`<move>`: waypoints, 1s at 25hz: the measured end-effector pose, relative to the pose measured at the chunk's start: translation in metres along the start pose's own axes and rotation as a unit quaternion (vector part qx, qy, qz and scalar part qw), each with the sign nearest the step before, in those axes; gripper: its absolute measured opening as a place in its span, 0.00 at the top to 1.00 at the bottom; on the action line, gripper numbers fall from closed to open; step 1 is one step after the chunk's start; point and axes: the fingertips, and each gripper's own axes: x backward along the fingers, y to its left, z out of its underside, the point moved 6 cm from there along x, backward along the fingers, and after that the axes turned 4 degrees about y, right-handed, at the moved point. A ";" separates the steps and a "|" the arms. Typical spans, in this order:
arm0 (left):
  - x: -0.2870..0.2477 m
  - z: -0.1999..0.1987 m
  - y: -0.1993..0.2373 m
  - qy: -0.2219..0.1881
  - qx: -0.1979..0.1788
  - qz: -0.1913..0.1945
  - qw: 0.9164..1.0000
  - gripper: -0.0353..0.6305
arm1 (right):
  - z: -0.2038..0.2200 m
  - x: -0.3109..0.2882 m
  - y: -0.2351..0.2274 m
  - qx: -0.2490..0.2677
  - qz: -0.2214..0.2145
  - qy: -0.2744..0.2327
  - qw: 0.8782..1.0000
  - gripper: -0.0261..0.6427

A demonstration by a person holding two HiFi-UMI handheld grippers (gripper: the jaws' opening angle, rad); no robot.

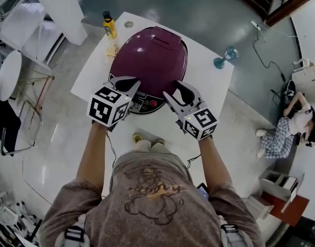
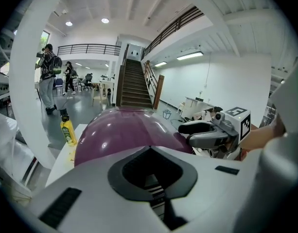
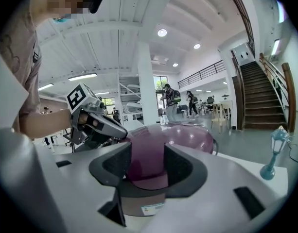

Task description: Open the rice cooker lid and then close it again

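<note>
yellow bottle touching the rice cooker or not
Apart. The head view shows a strip of bare white table between the yellow bottle and the rice cooker.

Purple rice cooker (image 1: 153, 60) (lid (image 1: 158, 48) shut)

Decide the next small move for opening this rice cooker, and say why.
Probably ease the right gripper forward to catch the lid at its front edge: the lid is down, and the jaws stand apart at that edge, beside the control panel.
</note>
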 end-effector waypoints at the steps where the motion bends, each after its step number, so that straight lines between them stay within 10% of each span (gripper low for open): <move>1: 0.000 0.002 -0.001 0.000 -0.001 0.001 1.000 0.92 | 0.001 0.002 0.001 -0.003 0.005 -0.005 1.000 0.65; 14: 0.005 0.006 -0.023 -0.001 -0.039 -0.032 0.999 0.91 | 0.005 0.085 0.015 -0.004 0.065 -0.045 0.997 0.69; 25: 0.038 0.020 -0.108 -0.116 -0.037 -0.016 0.992 0.91 | 0.038 0.181 0.050 -0.008 0.105 -0.050 0.993 0.75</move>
